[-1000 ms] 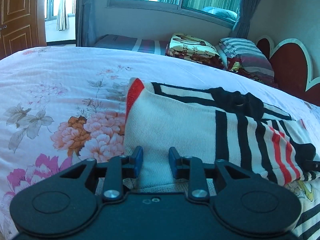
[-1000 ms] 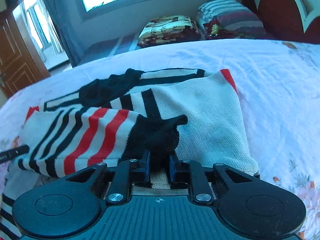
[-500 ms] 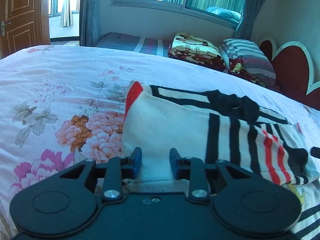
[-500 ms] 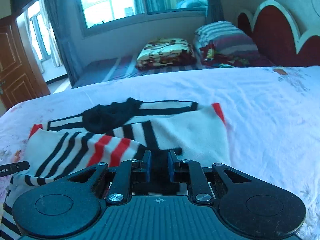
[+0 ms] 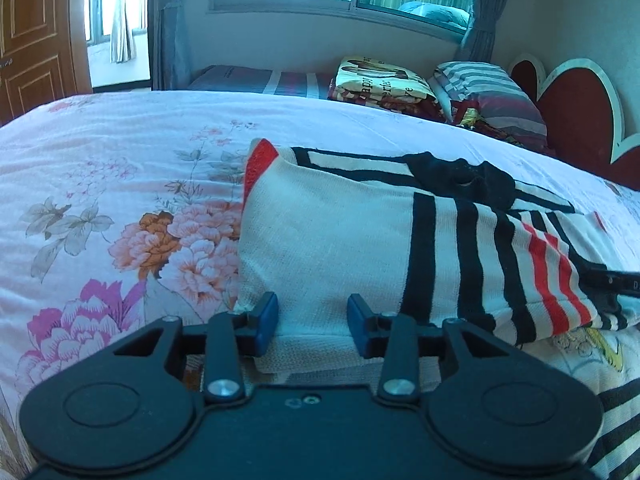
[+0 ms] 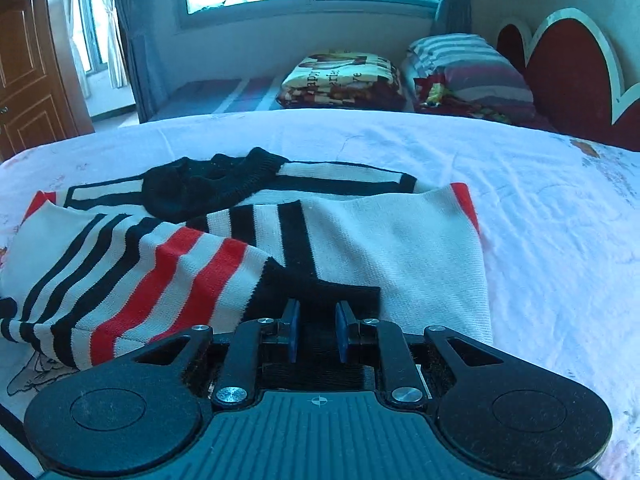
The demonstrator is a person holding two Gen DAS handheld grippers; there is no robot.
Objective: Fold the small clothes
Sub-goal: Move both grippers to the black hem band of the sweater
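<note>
The striped sweater lies across the floral bedspread, partly folded: its cream body is doubled over, and the sleeve with the red and black bands is laid across it toward the near edge. The black collar sits bunched at the far side.

My left gripper has its blue pads spread wide, one on each side of the near cream hem, and they do not press the cloth. My right gripper stands over the sleeve's black cuff; its pads are narrowly apart with dark knit between them, but I cannot tell whether they grip it or have just let go.

As I judge it, the step in hand is setting this fold down and squaring it. To do it well, I should lay the cuff flat inside the body's outline, not hanging past the near hem, then back both tools straight out and low so the knit does not drag. Loose knit snags easily on pad edges, so I should open fully before withdrawing. The left side edge looks neat; the right side, where the sleeve bulges, needs smoothing.

Beyond, folded blankets and a striped pillow rest by the heart-shaped headboard.
</note>
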